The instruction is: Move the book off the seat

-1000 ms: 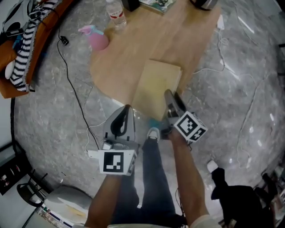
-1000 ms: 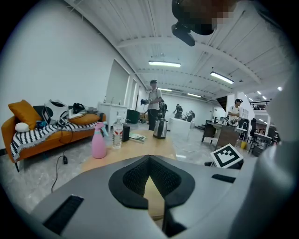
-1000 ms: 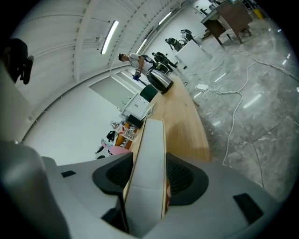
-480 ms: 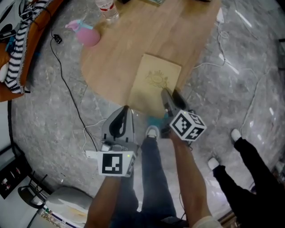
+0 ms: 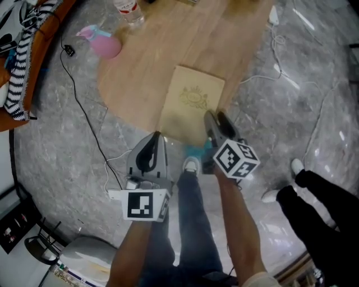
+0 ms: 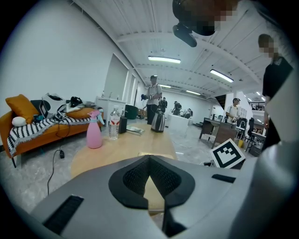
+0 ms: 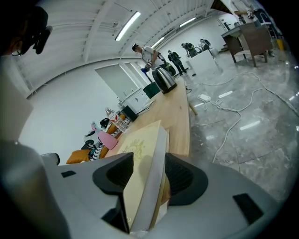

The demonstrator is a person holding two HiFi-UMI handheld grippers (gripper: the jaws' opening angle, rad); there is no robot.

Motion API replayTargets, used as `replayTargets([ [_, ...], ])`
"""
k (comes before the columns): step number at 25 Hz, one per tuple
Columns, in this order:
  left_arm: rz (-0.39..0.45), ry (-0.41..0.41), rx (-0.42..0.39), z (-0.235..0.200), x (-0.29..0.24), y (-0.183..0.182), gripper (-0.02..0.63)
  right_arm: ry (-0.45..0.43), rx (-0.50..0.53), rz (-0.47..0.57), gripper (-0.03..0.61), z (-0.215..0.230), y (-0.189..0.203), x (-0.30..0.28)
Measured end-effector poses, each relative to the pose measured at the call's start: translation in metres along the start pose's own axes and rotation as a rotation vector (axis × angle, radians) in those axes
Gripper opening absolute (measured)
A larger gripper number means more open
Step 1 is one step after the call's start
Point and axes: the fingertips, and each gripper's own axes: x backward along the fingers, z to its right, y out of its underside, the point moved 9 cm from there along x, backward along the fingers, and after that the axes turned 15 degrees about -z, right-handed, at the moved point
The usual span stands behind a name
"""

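**A:** Head view first. Where is the book?

**B:** The book (image 5: 190, 106) has a cream cover with an ornate emblem, face up. It sits over the near end of the pale wooden tabletop (image 5: 185, 39). Its long axis runs away from the person, with the far end leaning slightly right. The near short edge reaches the tabletop's near rim. I cannot tell whether it rests on the wood or hangs just above it.

**A:** And the grippers?

**B:** The right gripper (image 5: 216, 119) is at the book's near right corner, jaws clamped on it. The left gripper (image 5: 157, 136) is just beside the near left corner, over grey stone floor, and holds nothing.

**A:** Anything else on top?

**B:** A pink spray bottle (image 5: 106, 45) and a water bottle (image 5: 128, 8) stand at the far left, well apart from the book.

**A:** Left gripper view?

**B:** The jaw tips meet with nothing between them. The cream of the book shows just past the pads. The spray bottle, the water bottle and a kettle (image 6: 158, 122) stand farther along the tabletop. An orange sofa (image 6: 46, 139) is off to the left.

**A:** Right gripper view?

**B:** The book is pinched between the two pads, seen nearly edge-on. The emblem cover lies against the left jaw and the pale edge faces the right jaw. It is tilted, with the cover turned up and left. Its long axis points straight ahead along the jaws, toward the kettle end of the tabletop. White cables (image 7: 233, 121) lie on the floor to the right.
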Motion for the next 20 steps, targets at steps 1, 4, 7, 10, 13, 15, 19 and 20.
replayTargets([
  [1, 0.005, 0.000, -0.002, 0.000, 0.001, -0.002, 0.006, 0.009, 0.015, 0.004, 0.222, -0.002, -0.001, 0.003],
  [4, 0.017, 0.001, -0.011, 0.000, 0.002, -0.009, 0.006, 0.036, 0.072, 0.021, 0.152, -0.012, -0.004, 0.013],
  [7, 0.029, 0.006, -0.013, 0.000, 0.006, -0.019, 0.006, 0.042, 0.100, 0.040, 0.096, -0.021, -0.008, 0.025],
  [10, 0.044, 0.011, -0.021, 0.001, 0.013, -0.032, 0.006, 0.048, 0.103, 0.065, 0.042, -0.033, -0.015, 0.040],
  [13, 0.054, 0.017, -0.026, 0.005, 0.021, -0.045, 0.006, 0.045, 0.115, 0.094, 0.006, -0.046, -0.023, 0.059],
  [15, 0.068, 0.023, -0.033, 0.007, 0.028, -0.057, 0.006, 0.043, 0.138, 0.114, 0.005, -0.058, -0.030, 0.072],
  [19, 0.106, 0.030, -0.047, 0.008, 0.049, -0.082, 0.006, 0.063, 0.218, 0.160, 0.005, -0.090, -0.043, 0.104],
  [20, 0.110, 0.031, -0.049, 0.009, 0.055, -0.088, 0.006, 0.074, 0.244, 0.172, 0.005, -0.100, -0.047, 0.113],
])
